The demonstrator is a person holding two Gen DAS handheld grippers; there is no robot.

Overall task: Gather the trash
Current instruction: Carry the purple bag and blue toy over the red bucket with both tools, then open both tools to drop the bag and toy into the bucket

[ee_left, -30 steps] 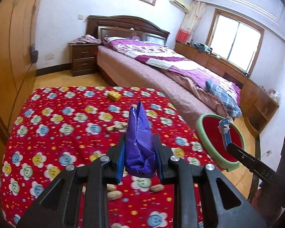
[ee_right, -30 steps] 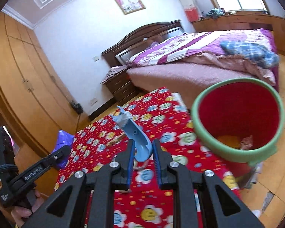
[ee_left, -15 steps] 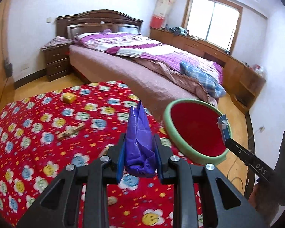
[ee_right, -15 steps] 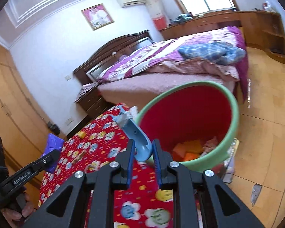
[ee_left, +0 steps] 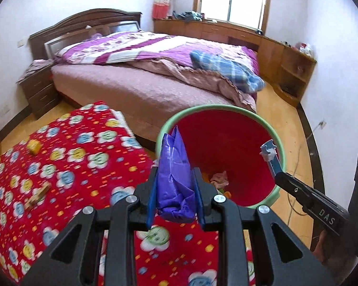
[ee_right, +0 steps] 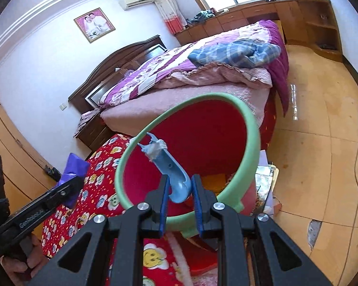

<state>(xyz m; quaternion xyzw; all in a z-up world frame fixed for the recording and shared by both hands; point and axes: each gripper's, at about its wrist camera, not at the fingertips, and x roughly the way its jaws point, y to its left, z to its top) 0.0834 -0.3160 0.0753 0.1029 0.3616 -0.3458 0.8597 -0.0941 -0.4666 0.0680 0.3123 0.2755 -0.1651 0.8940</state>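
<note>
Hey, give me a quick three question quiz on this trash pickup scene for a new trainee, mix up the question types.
1. True or false: the left claw is shut on a crumpled purple bag.
2. Multiple choice: what does the right claw hold? A) a yellow block B) a light blue plastic piece C) a peanut
3. Fill in the missing word: the red bin has a ____ rim, and some trash already lies at its bottom.

Key: 1 true; 2 B; 3 green
</note>
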